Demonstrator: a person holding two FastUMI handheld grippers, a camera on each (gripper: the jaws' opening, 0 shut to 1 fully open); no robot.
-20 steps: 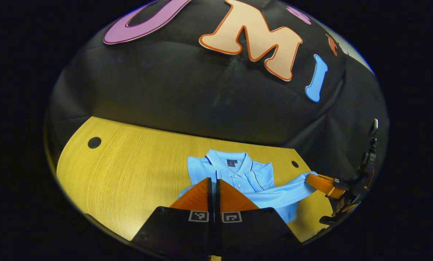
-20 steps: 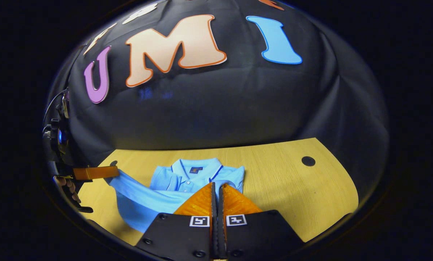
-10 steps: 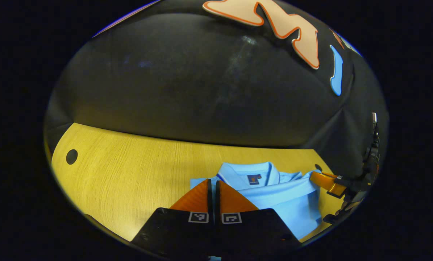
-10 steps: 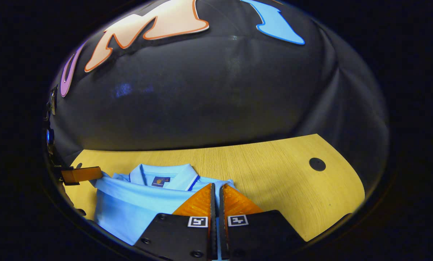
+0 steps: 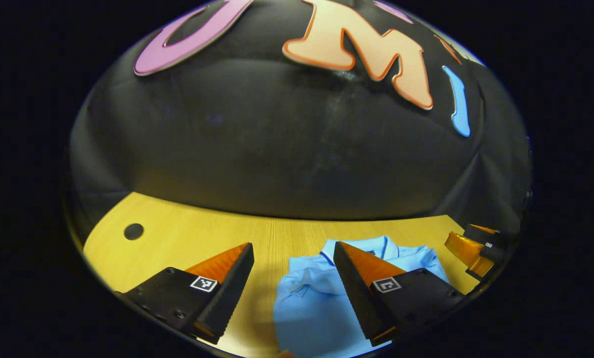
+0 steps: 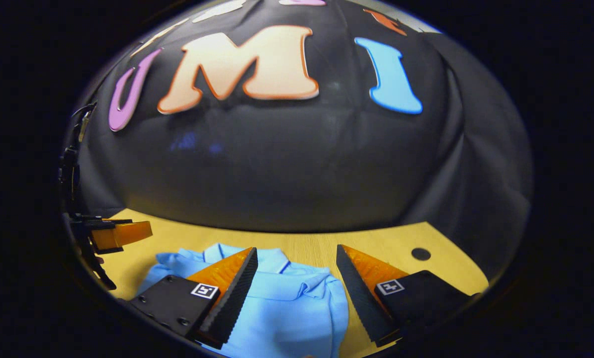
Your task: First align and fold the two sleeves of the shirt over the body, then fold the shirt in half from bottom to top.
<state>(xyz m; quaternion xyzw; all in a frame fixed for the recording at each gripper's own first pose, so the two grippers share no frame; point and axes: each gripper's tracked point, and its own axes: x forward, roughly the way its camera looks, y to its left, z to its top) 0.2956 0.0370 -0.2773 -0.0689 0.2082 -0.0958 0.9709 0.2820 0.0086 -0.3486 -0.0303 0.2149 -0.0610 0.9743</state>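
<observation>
Both the left gripper [image 5: 294,271] and right gripper [image 6: 297,271] are hanging wide apart over the folded blue polo shirt [image 6: 277,308]; smoothing its collar edge would be finishing the fold well

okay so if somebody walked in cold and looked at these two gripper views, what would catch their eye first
First, the light blue polo shirt, lying folded on the yellow wooden table with its collar toward the booth's black cloth wall. Next, the two grippers above it: the left gripper and the right gripper each have their jaws spread wide open, gripping nothing, with the shirt showing in the gap between them.
</observation>
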